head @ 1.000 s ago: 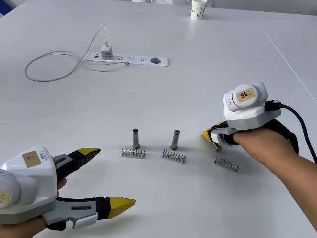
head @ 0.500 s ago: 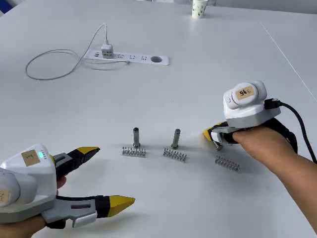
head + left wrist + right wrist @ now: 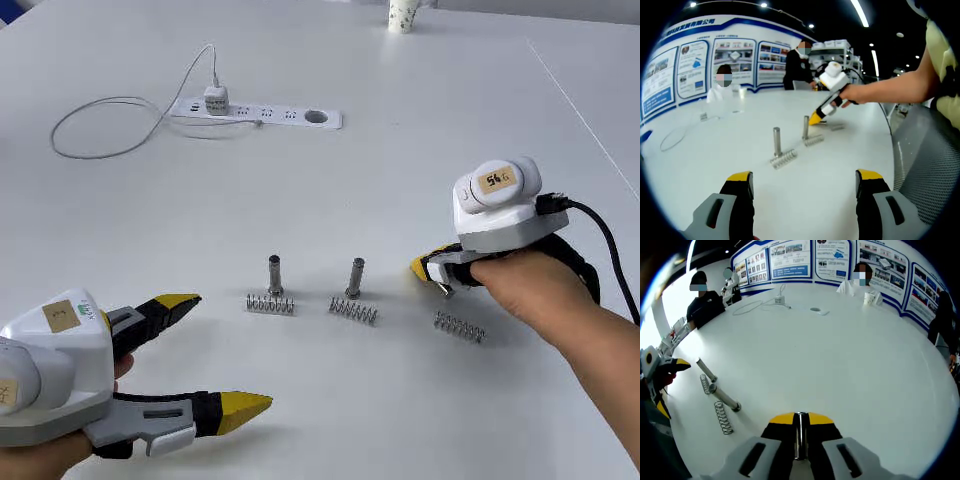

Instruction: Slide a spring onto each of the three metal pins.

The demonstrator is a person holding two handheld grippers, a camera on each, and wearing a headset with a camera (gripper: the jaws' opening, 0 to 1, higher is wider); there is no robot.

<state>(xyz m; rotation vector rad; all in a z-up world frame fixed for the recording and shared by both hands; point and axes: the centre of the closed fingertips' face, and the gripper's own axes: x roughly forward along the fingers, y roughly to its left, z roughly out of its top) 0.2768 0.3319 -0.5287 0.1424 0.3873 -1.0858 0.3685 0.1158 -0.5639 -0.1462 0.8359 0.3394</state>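
No springs (image 3: pixel 353 312) threaded: three lie beside two upright pins (image 3: pixel 355 277); our right gripper (image 3: pixel 799 421) seemingly pinches the third pin (image 3: pixel 799 440), left gripper (image 3: pixel 226 352) gapes.

This looks like an office or company showroom hall set up for bench work. A broad white counter (image 3: pixel 420 130) spreads across the room, with a white power strip (image 3: pixel 255 115) at 11 o'clock in the head view and a paper cup (image 3: pixel 403 15) at 12 o'clock. In the left gripper view, blue-and-white information boards (image 3: pixel 735 55) line the curved wall from 10 to 12 o'clock. Strip lights (image 3: pixel 859 12) run along a dark ceiling at 1 o'clock, and a grey mesh chair (image 3: pixel 920 150) stands at 3 o'clock. A seated person (image 3: pixel 722 85) and a standing person (image 3: pixel 800 65) are at the counter's far edge.
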